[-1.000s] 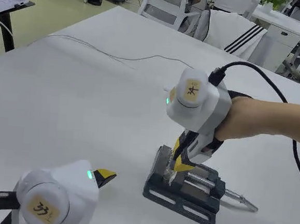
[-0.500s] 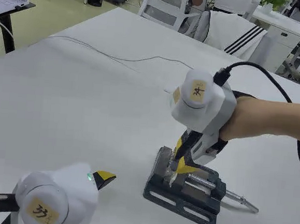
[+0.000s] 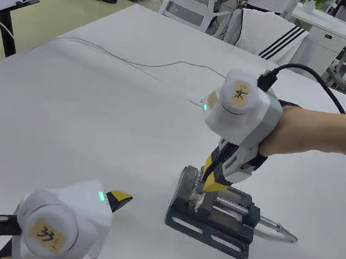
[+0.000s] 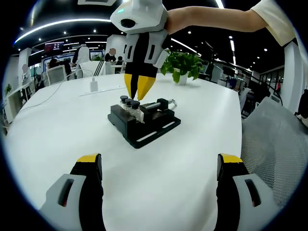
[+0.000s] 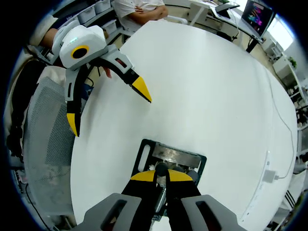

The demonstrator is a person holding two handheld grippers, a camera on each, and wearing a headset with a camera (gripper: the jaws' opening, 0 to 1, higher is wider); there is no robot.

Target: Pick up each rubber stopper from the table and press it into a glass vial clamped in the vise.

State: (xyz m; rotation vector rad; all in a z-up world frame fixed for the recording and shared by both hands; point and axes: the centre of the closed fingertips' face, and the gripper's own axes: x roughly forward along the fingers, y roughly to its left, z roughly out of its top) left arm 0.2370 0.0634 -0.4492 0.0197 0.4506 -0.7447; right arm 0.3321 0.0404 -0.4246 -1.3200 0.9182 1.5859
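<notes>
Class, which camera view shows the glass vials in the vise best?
The left gripper view: the vials stand side-on, unblocked. In the head view the right tongs mostly cover them; the right gripper view shows a stopper between its tongs.

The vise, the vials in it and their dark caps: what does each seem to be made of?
Vise: likely metal, with a black matte body and a bare, shiny threaded screw.
Vials: clear, see-through walls, so probably glass, though clear plastic would look alike.
Caps: dark and dull with no glints, which fits rubber; they are too small to be sure.
</notes>
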